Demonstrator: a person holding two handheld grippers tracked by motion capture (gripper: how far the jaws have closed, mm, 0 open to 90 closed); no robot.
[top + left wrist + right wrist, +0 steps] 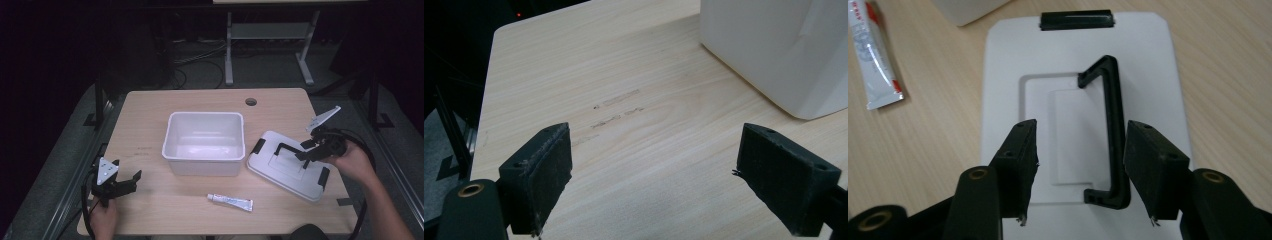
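Here we had right gripper (1075, 165) half open over lid (1148, 65), gripping nothing; black handle (1110, 130) lay lengthwise between jaws, nearer right pad.

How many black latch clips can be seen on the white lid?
3. On the lid, one clip sits at its left end, one at its right end, one at its far end in the right gripper view; others may be hidden.
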